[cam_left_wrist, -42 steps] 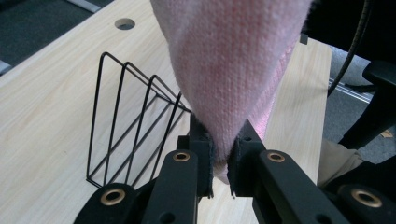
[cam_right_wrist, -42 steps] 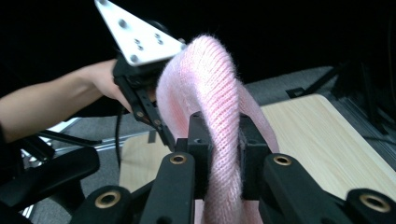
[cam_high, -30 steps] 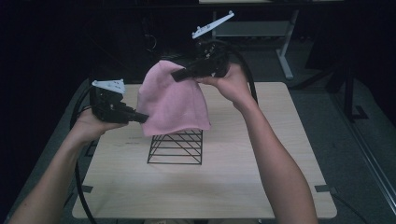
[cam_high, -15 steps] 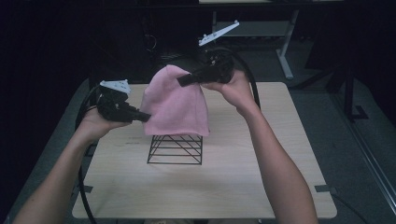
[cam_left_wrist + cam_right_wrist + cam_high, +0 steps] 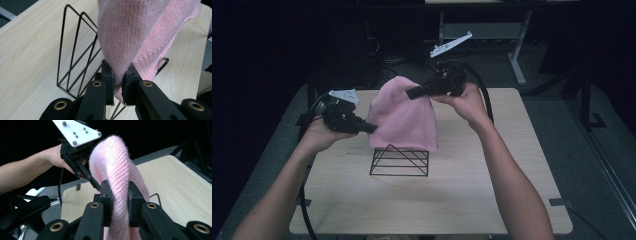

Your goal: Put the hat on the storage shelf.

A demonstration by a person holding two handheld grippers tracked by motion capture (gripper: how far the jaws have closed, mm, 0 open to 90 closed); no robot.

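A: Pink knit beanie [image 5: 404, 117] is up off the counter [image 5: 472, 200], strung btwn both grippers, hanging just above the black wire rack [image 5: 399, 161].

B: Left gripper [image 5: 371, 128]?

A: Its fingers [image 5: 108, 75] are clamped on the beanie's [image 5: 130, 35] left side, low down. In the left gripper view the knit fold is pinched tight btwn the pads, fabric rising straight up from them. Wire rack [image 5: 75, 55] sits just past the fingers, on the wood.

B: And the right gripper [image 5: 412, 92]?

A: Closed on the crown end, higher up than the left one. In the right gripper view a thick roll of the beanie [image 5: 117, 170] is squeezed btwn its fingers [image 5: 107, 195], arching up and over beyond them. Left gripper [image 5: 96, 186] shows farther off past the roll, white plate on top, hand behind it.

B: Hem touching the rack?

A: From the high view the bottom edge hangs right at the rack's top wires; can't tell if it touches. Rack stands upright on the counter, roughly below and btwn the two sets of fingers.

B: Arms?

A: Both forearms come in from the near edge, cables trailing from each gripper.
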